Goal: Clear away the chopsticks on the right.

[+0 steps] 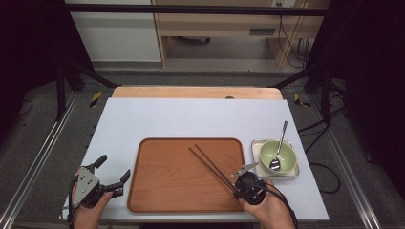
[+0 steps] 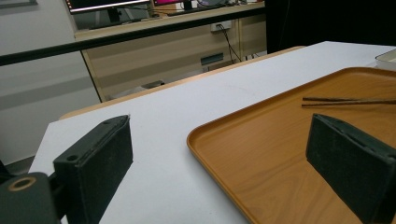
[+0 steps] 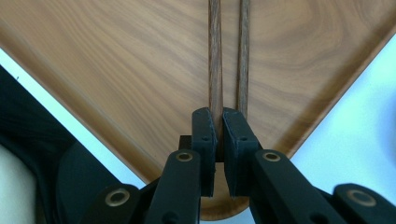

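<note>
A pair of dark wooden chopsticks (image 1: pixel 212 164) lies slantwise on the brown wooden tray (image 1: pixel 167 191), tips pointing to the far left. My right gripper (image 1: pixel 237 187) sits at the tray's near right corner, shut on their near ends. In the right gripper view its jaws (image 3: pixel 219 121) pinch one stick (image 3: pixel 215 70), while the second stick (image 3: pixel 243 56) runs under the right jaw. My left gripper (image 1: pixel 114 168) rests on the white table left of the tray, open and holding nothing. From the left gripper view (image 2: pixel 219 135), the tray (image 2: pixel 243 154) and chopsticks (image 2: pixel 348 100) lie ahead to the right.
A green bowl (image 1: pixel 286 160) with a metal spoon (image 1: pixel 281 143) in it stands on a white square dish (image 1: pixel 258 145) right of the tray. The white tabletop (image 1: pixel 191 117) stretches bare beyond the tray. A black frame and wooden furniture stand behind the table.
</note>
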Demonstrator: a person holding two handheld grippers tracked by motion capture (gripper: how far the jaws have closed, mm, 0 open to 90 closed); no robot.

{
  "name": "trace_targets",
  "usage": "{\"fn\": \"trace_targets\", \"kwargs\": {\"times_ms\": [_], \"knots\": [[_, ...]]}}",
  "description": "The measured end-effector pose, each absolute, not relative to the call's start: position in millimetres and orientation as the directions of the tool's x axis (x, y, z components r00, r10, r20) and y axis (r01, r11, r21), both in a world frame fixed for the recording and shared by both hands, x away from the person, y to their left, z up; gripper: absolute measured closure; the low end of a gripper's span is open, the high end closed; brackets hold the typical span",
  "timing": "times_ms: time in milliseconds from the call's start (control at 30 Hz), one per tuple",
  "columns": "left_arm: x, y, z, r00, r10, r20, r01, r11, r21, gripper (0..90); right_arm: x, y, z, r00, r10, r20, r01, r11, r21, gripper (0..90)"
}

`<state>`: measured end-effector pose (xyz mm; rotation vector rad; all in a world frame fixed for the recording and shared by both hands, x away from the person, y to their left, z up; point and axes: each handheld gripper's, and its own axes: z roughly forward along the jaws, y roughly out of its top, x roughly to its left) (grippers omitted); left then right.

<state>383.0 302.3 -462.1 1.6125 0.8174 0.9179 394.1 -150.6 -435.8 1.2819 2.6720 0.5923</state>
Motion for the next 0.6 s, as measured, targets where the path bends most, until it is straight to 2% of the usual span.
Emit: {"fn": "trace_targets", "kwargs": {"times_ms": [600], "knots": [[383.1,302.6,-461.8,0.472,0.868,0.157,0.055,-0.207,0.977,6.8,397.2,-148.5,-443.1,-0.626,0.773,0.106,0.736,0.541,0.406,82.5]]}}
